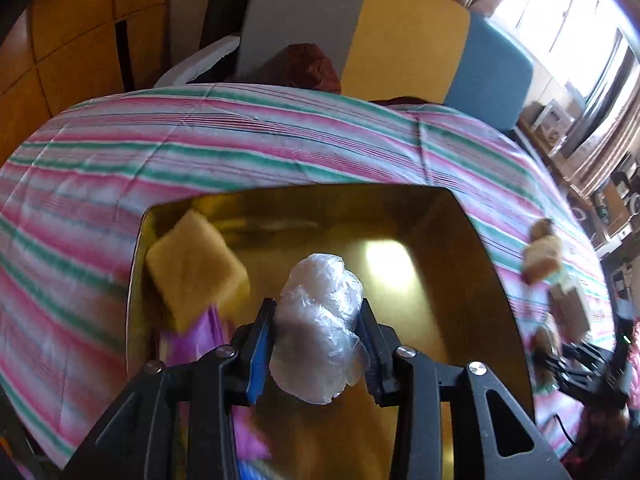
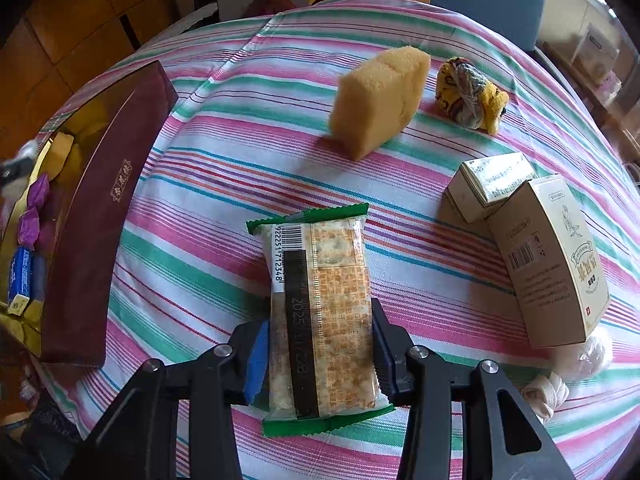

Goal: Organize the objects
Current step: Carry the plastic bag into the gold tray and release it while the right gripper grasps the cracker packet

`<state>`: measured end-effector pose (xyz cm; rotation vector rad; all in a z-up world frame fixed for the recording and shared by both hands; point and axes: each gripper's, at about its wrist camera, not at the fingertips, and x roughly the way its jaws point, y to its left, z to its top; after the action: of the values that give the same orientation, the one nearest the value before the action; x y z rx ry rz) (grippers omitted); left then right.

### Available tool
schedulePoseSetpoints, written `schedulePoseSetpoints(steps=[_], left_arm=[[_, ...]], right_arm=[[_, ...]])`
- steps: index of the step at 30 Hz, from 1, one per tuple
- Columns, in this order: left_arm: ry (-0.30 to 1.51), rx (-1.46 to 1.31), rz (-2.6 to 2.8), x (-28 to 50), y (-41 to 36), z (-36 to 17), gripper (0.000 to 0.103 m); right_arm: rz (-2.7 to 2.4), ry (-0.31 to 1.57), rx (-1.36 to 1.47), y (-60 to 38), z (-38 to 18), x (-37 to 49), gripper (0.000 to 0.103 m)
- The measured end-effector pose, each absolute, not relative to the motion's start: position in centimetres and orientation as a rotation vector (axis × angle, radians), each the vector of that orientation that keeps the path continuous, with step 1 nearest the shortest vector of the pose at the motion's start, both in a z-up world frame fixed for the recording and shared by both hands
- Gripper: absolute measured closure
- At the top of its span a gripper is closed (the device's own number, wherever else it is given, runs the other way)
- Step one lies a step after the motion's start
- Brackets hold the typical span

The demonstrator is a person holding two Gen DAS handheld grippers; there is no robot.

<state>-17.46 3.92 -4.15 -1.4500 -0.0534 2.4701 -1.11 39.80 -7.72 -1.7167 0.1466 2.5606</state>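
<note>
Wad over the box, cracker pack in your right claw

Left wrist: your left gripper (image 1: 318, 342) pinches the plastic wad (image 1: 320, 320); the gold box (image 1: 460, 264) lies directly beneath; right wrist: your right gripper (image 2: 320, 354), narrowly parted, grips the cracker pack (image 2: 320, 308), its long axis running straight ahead; box far left.

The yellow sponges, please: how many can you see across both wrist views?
2. One sponge lies inside the gold-lined box, in its far left corner. The other sponge stands on the striped cloth, beside a yellow wrapped bundle. Others may be hidden.
</note>
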Motion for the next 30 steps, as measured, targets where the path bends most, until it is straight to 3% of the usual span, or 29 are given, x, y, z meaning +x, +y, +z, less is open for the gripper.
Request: schedulePoseSetpoints(steps=[8, 11, 15, 30], left_arm=[[-0.002, -1.551, 2.492, -22.8, 4.0, -7.5, 0.063], [0.018, -1.545, 2.485, -22.7, 4.3, -7.3, 0.057], [0.027, -1.502, 2.481, -21.5, 4.2, -6.2, 0.048], [-0.031, -1.32, 2.587, -10.3, 0.5, -1.5, 0.048]], right_arm=[[2.561, 0.149, -1.715, 39.9, -7.8, -0.9, 0.056], [2.562, 0.151, -1.714, 39.9, -7.8, -0.9, 0.056], [2.564, 0.151, -1.712, 40.0, -7.6, -0.8, 0.055], [2.574, 0.088, -1.685, 39.5, -7.6, -0.3, 0.057]])
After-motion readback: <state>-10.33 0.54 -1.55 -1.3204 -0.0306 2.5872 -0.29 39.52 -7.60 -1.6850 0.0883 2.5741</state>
